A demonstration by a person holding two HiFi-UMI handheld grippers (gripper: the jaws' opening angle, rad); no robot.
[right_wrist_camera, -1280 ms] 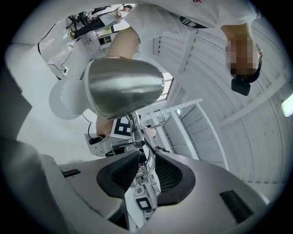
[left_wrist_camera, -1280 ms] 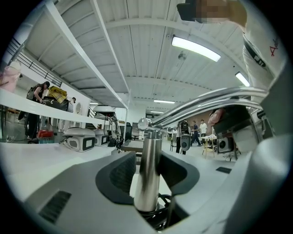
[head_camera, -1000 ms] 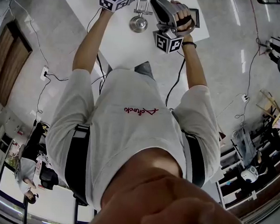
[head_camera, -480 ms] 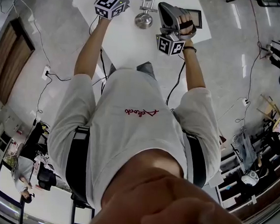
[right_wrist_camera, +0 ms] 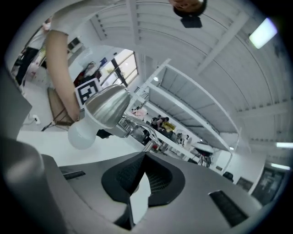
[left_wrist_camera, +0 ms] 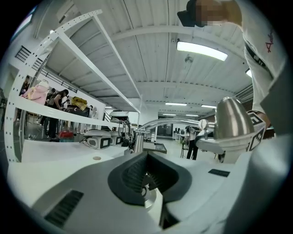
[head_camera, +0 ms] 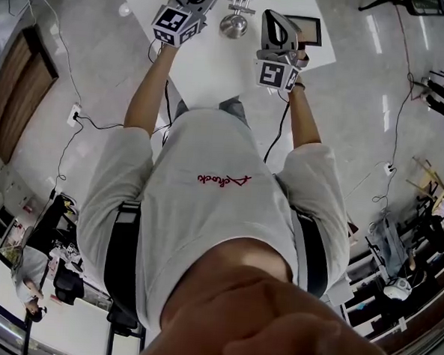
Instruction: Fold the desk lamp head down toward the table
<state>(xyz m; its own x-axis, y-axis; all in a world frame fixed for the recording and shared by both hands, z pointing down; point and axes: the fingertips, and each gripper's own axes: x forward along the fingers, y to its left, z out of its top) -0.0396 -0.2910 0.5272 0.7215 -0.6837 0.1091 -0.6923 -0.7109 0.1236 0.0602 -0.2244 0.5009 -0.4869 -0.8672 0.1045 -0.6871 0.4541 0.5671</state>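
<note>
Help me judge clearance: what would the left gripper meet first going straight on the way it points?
Likely the lamp's chrome stem, upright straight beyond the shut jaws; depth is unclear.

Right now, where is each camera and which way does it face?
Head view: on the person's head, facing steeply down; shows shirt, left arm, right arm, table.
Left gripper view: on the left gripper, facing across the table past its shut jaws; shirt at right.
Right gripper view: on the right gripper, facing across the table, jaws shut; left arm at left.
Shared: all three show the lamp head; the gripper views see it from opposite sides.
</note>
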